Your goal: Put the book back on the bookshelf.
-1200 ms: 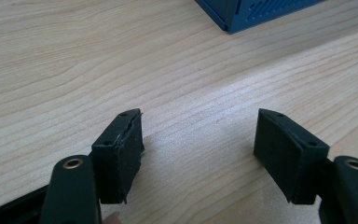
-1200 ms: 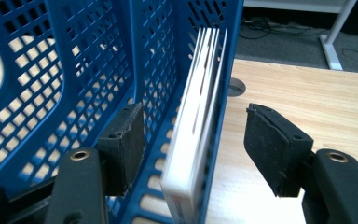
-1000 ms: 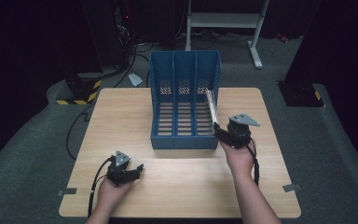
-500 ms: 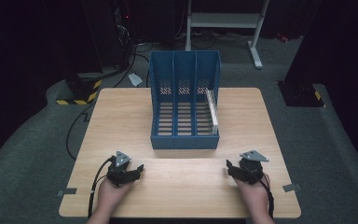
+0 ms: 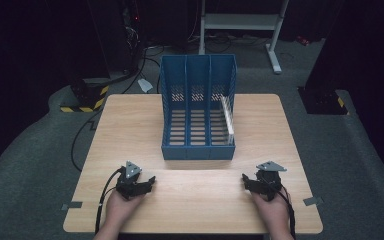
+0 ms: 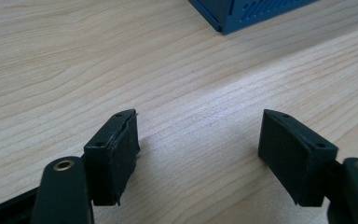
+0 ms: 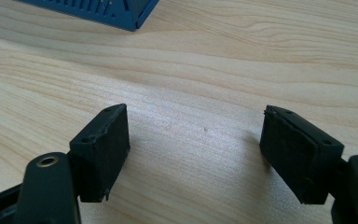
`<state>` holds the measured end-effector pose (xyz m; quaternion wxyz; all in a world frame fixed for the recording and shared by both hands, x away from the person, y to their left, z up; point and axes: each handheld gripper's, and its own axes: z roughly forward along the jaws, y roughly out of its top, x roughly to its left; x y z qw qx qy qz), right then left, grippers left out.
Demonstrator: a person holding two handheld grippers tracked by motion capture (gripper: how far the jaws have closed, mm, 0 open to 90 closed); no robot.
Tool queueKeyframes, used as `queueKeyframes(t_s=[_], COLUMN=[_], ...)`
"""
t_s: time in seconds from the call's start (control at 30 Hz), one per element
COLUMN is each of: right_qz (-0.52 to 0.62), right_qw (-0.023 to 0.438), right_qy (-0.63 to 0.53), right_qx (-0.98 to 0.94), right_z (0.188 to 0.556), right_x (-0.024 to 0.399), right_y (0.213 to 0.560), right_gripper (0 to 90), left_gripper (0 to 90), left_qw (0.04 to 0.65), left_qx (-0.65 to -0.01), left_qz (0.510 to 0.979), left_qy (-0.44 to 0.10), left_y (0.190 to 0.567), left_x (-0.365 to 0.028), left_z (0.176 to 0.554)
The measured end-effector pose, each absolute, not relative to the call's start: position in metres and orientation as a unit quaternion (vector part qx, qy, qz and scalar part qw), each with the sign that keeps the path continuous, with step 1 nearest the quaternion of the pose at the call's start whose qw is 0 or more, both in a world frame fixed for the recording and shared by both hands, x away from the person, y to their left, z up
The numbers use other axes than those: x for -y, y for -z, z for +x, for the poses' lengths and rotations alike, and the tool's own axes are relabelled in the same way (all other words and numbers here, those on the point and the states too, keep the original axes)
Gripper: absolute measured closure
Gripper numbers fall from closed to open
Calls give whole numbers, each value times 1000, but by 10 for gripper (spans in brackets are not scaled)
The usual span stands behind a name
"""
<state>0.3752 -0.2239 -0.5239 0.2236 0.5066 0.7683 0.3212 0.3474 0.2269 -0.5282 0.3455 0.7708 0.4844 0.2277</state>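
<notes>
High view: both tongs sit at the near edge of the wooden surface point(image 5: 130, 125), well apart from each other, each in a hand. Left tongs point(image 5: 150, 181) and right tongs point(image 5: 245, 181) both point inward toward the middle, jaws spread, nothing between them. Reads as a parked, neutral pose: hands low and away from the work, so nothing gets knocked. Blue file rack point(image 5: 198, 107) stands upright in the middle of the surface, toward the far side, three slots open toward the person. A thin pale sheet or folder point(image 5: 227, 117) stands on edge in the rightmost slot, leaning against that slot's right wall, presumably because the wall keeps it upright. Other two slots look empty. Rack has slotted floor and perforated back panel; rigid plastic by the look of it.

Left gripper view: left tongs point(image 6: 198, 140) wide apart, bare wood grain between the black pads, no contact with anything. A blue rack corner point(image 6: 242, 14) shows at the top, well ahead of the jaws.

Right gripper view: right tongs point(image 7: 196, 140) likewise spread, holding nothing, just over the surface. A rack corner point(image 7: 121, 11) shows top left, well apart. Judgement: sheet already filed, no grasp in progress.
</notes>
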Motion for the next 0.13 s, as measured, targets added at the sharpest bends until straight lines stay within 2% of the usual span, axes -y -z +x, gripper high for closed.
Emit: queueKeyframes(t_s=[0.13], right_qz=[508], right_qw=[223], right_qy=[-320], right_qx=[-768], right_z=[375], right_x=[224], right_y=[524], right_gripper=[239], left_gripper=[283], left_qw=[347], left_qx=[-485], left_qz=[771], left_qy=[-226], left_y=[528], left_x=[-227], left_z=[348])
